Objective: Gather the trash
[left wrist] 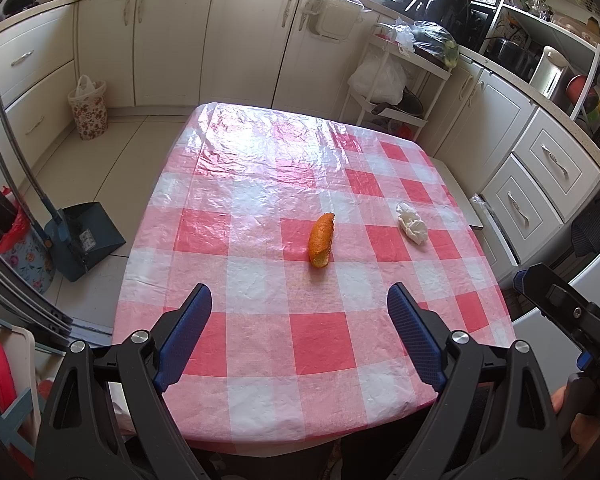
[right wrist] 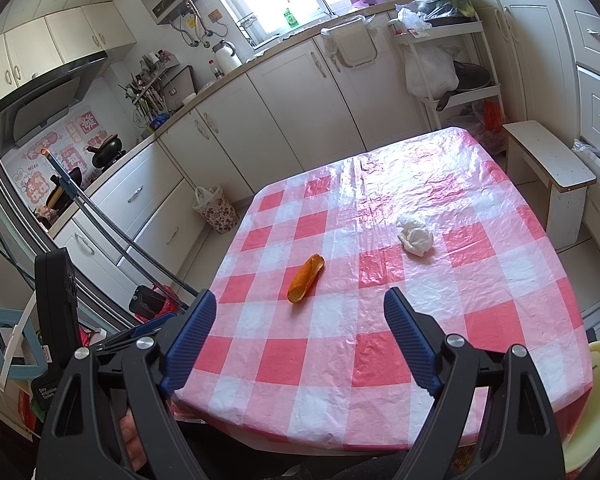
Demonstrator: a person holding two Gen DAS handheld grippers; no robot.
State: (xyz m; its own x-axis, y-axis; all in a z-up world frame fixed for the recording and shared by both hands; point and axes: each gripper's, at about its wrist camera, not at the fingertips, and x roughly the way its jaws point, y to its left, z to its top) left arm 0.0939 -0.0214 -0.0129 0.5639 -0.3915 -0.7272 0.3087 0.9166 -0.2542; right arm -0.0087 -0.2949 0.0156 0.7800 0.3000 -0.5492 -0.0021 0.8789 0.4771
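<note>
Two bits of trash lie on the table [left wrist: 260, 360], which has a red and white check cover: an orange peel [left wrist: 321, 241] near the middle and a scrunched white tissue [left wrist: 412, 225] off to its right, well apart from it. The peel lies curled with its orange skin up, and the tissue is a loose ball, so both look light and easy to pinch. The left gripper [left wrist: 300, 332] hangs above the near edge of the table with its blue fingers [left wrist: 188, 336] spread wide and nothing between them. The right gripper [right wrist: 300, 340] hangs over the near edge too, a bit more to the right, and its fingers [right wrist: 410, 340] are also wide apart and hold nothing. I think both are held back and open like this so they are ready to reach out, one for each bit of trash. The peel sits almost straight ahead of the left one, so that looks like its job, and the tissue is nearer the right side, so the right one may take that. No trash looks picked up yet, so the job seems to be just at the start. On the floor by the cupboards stands a flowery bin [left wrist: 87, 110] with a bag in it, far from the table, and it may be where the trash should go, though I cannot be sure. A dustpan [left wrist: 85, 236] leans on the floor to the left of the table
</note>
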